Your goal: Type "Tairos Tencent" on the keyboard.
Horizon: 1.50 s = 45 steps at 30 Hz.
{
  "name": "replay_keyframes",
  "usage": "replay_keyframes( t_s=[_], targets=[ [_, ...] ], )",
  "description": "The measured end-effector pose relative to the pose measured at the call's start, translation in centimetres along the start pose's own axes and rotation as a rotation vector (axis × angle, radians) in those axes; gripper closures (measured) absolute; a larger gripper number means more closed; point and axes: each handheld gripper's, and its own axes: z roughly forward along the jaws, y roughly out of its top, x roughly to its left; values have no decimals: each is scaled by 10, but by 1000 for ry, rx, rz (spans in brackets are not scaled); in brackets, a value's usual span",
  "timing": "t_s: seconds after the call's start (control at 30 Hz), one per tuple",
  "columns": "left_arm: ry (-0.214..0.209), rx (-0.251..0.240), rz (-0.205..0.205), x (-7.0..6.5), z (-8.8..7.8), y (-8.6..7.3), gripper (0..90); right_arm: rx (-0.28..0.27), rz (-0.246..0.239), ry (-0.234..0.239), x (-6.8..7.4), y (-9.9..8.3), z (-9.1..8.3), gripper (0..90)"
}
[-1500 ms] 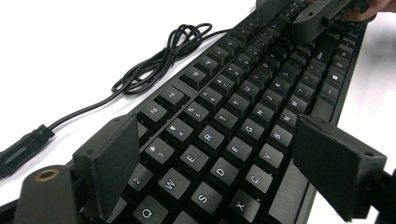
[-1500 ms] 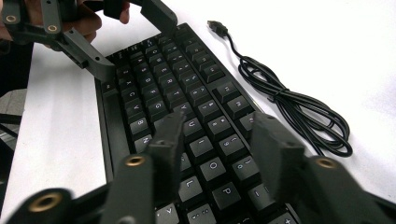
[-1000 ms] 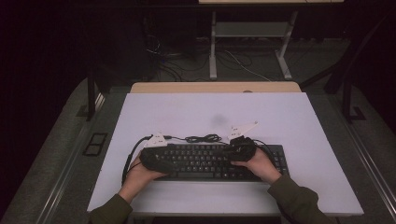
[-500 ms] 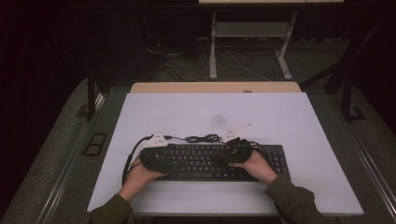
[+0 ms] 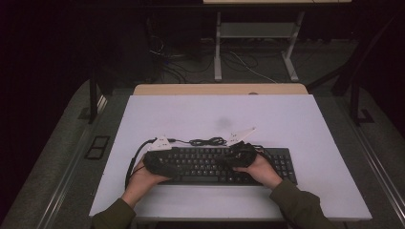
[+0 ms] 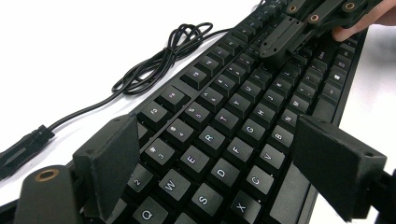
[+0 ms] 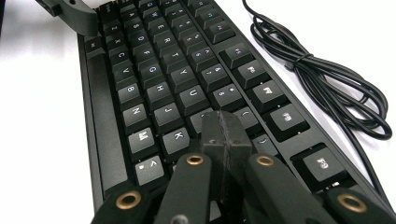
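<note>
The keyboard (image 5: 217, 164) lies near the table's near edge, long axis left to right. The right gripper (image 7: 225, 135), jaws pressed together and empty, tips down onto keys right of centre. The left gripper (image 6: 224, 154) hovers spread wide over the left-hand keys.

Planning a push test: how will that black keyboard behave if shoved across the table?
The keyboard looks rigid and flat, so it should probably slide as one piece rather than tip. Its bundled cable is floppy and would likely drag behind. The smooth white table suggests little resistance.
</note>
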Motion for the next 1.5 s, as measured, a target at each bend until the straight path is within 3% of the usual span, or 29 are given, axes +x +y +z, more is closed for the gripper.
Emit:
replay_keyframes(
  t_s=[0.57, 1.1, 1.3, 1.5],
  targets=[
    [3, -5, 1, 0, -1, 0, 147, -34, 7, 12, 3, 4, -8, 867],
    [3, -3, 6, 1, -4, 0, 172, -113, 43, -12, -3, 3, -16, 450],
    [0, -6, 3, 1, -7, 0, 214, -128, 57, -33, -4, 2, -16, 354],
    [-17, -10, 7, 2, -9, -2, 309, -132, 61, -49, -5, 2, -17, 319]
  ],
)
